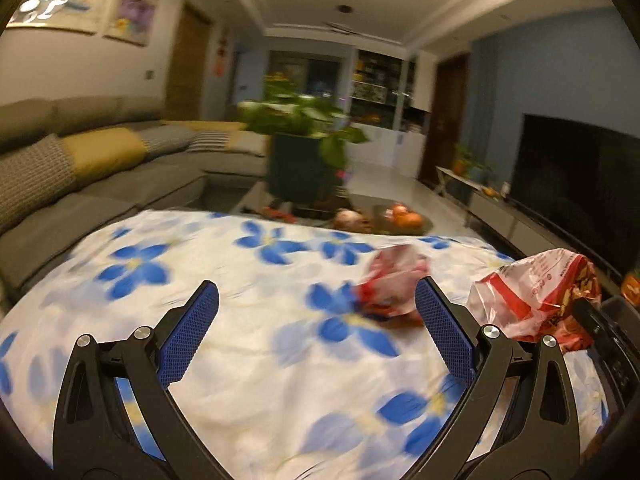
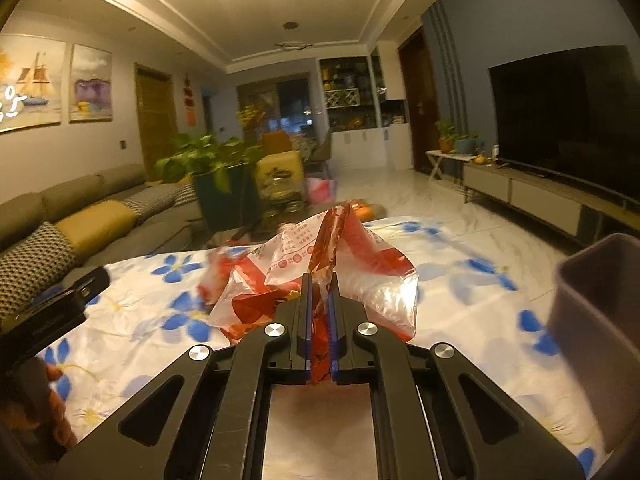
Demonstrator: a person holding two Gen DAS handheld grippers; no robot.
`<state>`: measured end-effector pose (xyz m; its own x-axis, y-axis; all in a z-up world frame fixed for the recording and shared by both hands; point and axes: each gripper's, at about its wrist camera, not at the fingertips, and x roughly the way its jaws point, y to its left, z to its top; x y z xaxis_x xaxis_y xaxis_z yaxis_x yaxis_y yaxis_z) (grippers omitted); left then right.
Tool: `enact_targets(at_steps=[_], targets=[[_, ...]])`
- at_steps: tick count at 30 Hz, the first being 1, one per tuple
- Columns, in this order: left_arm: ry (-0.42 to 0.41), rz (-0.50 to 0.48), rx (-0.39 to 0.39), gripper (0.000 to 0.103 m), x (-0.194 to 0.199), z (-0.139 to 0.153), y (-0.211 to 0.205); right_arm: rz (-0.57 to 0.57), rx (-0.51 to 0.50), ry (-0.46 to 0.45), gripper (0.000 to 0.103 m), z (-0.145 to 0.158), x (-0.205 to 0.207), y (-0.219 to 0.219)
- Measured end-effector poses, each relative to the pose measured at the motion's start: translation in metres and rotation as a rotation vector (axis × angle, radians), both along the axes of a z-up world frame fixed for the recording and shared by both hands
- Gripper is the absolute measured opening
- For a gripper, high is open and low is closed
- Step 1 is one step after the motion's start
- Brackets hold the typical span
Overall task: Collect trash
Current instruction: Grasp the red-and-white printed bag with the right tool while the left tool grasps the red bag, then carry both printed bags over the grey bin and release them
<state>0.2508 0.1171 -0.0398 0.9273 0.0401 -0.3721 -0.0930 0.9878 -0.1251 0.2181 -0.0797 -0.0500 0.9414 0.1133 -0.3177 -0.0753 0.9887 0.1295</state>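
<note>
So the right gripper point(image 2: 320, 280) has its jaws squeezed nearly together on a pinch of the red and clear snack bag point(image 2: 344, 276); a fold of the film is sandwiched between the blue pads and the rest of the bag balloons out ahead of them, over the flowered cloth point(image 2: 460, 280) on the worktop; can't tell if its bottom touches the cloth or not.

Taking that bag as the landmark: a second crumpled wrapper point(image 1: 390, 284) lies on the cloth just to its left, a bit blurred; the grey bin point(image 2: 596, 320) stands off to its right at the worktop's edge; the left gripper point(image 1: 316, 304) hovers to its left with jaws spread wide and nothing in them, the wrapper just beside the inner face of its right finger.

Handling-wise I'd guess this stuff weighs next to nothing; thin crinkly film, totally floppy, slick too, so it can slide out of a shallow pinch; not fragile, so squeeze as hard as you like. Best hold is a bunched fold or the gathered top, not a flat single layer; for the crumpled wrapper I'd go straight across the thickest wad so the pads bite several layers at once.
</note>
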Motion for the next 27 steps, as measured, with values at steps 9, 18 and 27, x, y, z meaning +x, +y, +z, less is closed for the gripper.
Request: enact_targets(at_steps=[9,18,27], targets=[[0.112,-0.135,0.065,0.080,0.081,-0.021,-0.052,-0.078,0.031,-0.001,0.007,-0.002,0.002,-0.035],[0.180,-0.185,0.031,0.031,0.094,-0.038,-0.052,-0.064,0.041,-0.005,0.007,-0.002,0.000,-0.038],[0.101,-0.199,0.019,0.000,0.058,-0.019,-0.051,-0.064,0.041,-0.031,0.007,0.007,-0.018,-0.046]])
